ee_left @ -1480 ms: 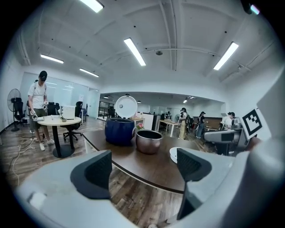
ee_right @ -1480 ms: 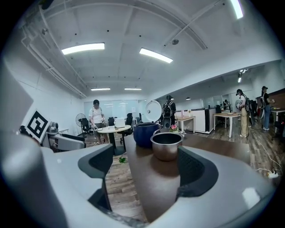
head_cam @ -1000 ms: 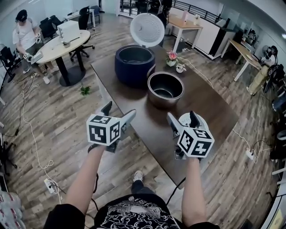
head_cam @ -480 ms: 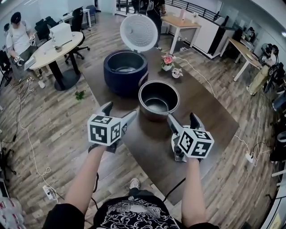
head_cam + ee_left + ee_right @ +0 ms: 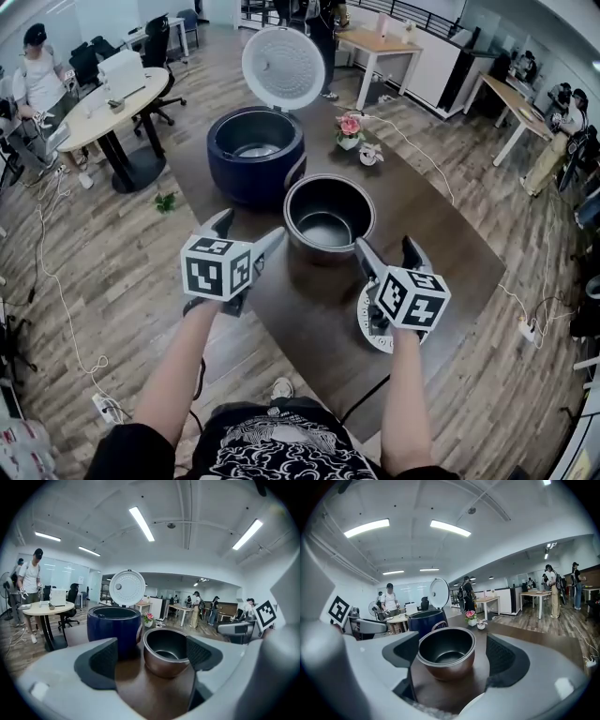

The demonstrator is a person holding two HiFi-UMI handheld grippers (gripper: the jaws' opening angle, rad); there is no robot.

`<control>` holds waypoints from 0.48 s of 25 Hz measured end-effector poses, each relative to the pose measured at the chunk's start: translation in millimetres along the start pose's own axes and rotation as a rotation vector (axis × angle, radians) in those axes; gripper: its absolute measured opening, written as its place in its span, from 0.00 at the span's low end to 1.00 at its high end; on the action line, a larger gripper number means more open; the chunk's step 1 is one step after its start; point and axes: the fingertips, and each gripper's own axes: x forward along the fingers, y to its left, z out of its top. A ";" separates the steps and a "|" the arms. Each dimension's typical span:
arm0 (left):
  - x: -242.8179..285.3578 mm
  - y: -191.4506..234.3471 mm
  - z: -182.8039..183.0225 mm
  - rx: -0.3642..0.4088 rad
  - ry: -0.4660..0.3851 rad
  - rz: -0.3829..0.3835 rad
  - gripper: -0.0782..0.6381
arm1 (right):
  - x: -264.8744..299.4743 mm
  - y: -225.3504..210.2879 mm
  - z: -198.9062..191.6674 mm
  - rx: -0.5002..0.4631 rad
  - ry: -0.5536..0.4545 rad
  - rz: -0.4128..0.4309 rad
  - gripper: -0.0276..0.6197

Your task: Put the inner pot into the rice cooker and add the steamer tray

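I have the left hand-held gripper (image 5: 251, 228) over the near left edge of the dark wooden worktop (image 5: 441, 234); its jaws stand wide apart with nothing between them. The right hand-held gripper (image 5: 385, 248) is just as open and empty; it hangs above the white steamer tray (image 5: 367, 323), which lies flat near the worktop's near edge and is partly hidden under that gripper.

The inner pot (image 5: 328, 211) stands upright on the worktop just beyond both grippers, between them in the head view; it is metal, bronze outside and dark inside, and I see nothing in it. In the right gripper view the pot sits centred ahead of the open jaws without touching them; in the left gripper view it sits nearer the right jaw.

The rice cooker (image 5: 239, 183) is dark blue and stands just to the far left of the pot, close beside it; whether the two touch I cannot tell. Its white lid (image 5: 283, 67) is swung up and back, so the cavity is open and has no pot in it.

Farther along the worktop, to the right of the cooker, sits a small pot of pink flowers (image 5: 352, 127). Off to the far left is a round table (image 5: 103, 103) with a white box (image 5: 122, 70) on it, and a person (image 5: 37, 75) beside it.
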 end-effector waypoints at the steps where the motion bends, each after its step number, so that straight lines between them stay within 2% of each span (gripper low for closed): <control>1: 2.8 0.8 0.4 0.001 0.003 -0.001 0.75 | 2.2 -1.9 -0.6 0.003 0.002 -0.002 0.72; 12: 24.1 8.1 3.5 0.011 0.021 -0.036 0.75 | 15.8 -14.6 -3.6 0.042 0.009 -0.045 0.72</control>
